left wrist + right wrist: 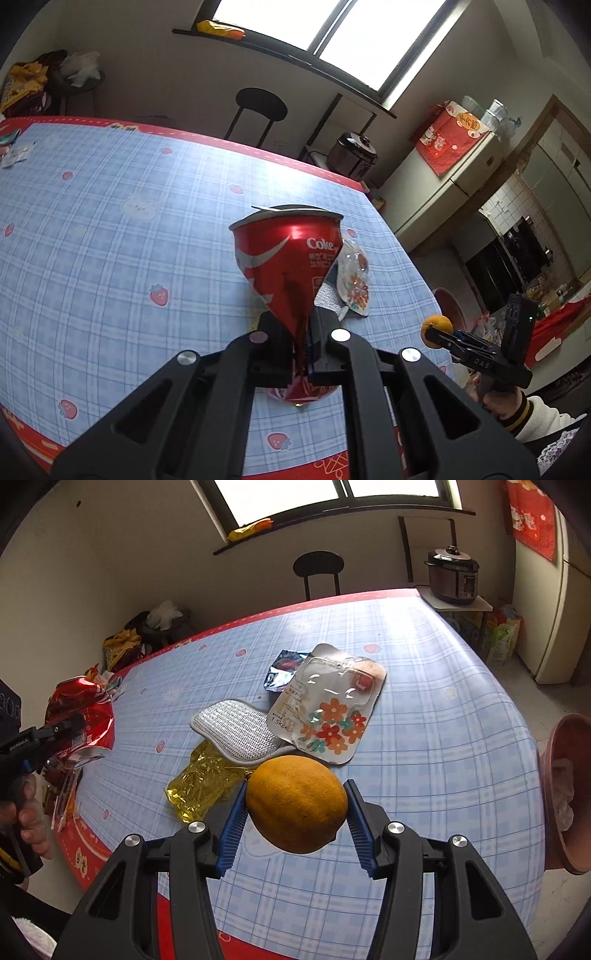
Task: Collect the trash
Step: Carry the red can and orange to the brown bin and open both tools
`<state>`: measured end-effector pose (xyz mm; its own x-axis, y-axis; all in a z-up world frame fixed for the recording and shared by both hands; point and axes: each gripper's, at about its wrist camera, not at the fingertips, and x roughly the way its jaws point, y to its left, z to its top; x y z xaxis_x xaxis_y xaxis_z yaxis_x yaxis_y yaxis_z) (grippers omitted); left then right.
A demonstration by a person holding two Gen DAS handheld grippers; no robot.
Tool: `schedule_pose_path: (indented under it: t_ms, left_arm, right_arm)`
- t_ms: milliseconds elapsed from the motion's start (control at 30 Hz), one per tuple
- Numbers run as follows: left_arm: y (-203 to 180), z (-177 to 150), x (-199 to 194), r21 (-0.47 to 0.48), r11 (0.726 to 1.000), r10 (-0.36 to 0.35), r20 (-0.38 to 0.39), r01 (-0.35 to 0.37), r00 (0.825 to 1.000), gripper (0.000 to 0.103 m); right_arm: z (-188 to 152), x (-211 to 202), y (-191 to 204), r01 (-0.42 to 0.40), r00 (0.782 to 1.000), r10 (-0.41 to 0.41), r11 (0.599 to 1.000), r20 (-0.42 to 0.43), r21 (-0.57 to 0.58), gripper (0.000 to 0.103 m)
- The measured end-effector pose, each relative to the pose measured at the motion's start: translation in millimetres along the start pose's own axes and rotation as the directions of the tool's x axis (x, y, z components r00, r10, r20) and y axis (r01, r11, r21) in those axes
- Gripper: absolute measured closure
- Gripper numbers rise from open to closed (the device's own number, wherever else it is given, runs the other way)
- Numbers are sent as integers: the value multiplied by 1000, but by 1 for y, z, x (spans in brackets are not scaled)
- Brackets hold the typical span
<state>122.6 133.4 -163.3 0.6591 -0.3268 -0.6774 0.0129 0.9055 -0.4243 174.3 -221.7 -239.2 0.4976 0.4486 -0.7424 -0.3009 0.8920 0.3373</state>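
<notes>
Red can [286, 266] crushed in left gripper [301, 325] – base hidden; right gripper [295, 808] clamps orange [297, 803].

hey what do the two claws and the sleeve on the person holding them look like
Both are black plastic claws with silver round bolts. The right claw has blue ribbed pads; the left claw has blocky black fingers. The right one's body bears white lettering. The cream sleeve has a dark, yellow-striped cuff.

On my tabletop [424, 709] the pouch [328, 709] lies mid-table, overlapping the mesh pad [236, 734] to its left. A small wrapper [284, 674] sits just behind the pouch; crinkled film [201, 788] lies before the pad. Beyond the far edge stands a stool [318, 566], with a cooker [453, 576] to its right.
</notes>
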Motion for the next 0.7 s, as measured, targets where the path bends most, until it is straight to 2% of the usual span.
schedule_pose_path:
  t_ms: [167,300,467,633,700]
  left_arm:
    - [-84,15,38,117,989,-89,-47,94,995,95]
    - [-162,15,82,208,959,-172,-113,193,979,95]
    - [-265,0,151,288,901,-263,-230,323,937,95]
    - [-357,-29,226,329,849,-294,-356,414,887,95]
    - [-392,-42,252,359,828,-284,-396,432,873,95]
  right_arm:
    - [-5,-56,-59,58,994,-66,994,84,92,52]
    - [-16,-107,-118,134,978,-159,975,135,177,52]
    - [-37,-162,-191,230,946,-283,930,156,287,52]
    - [-59,-201,-247,284,917,-364,882,164,375,52]
    - [-65,-209,-261,297,909,-384,868,160,397,52]
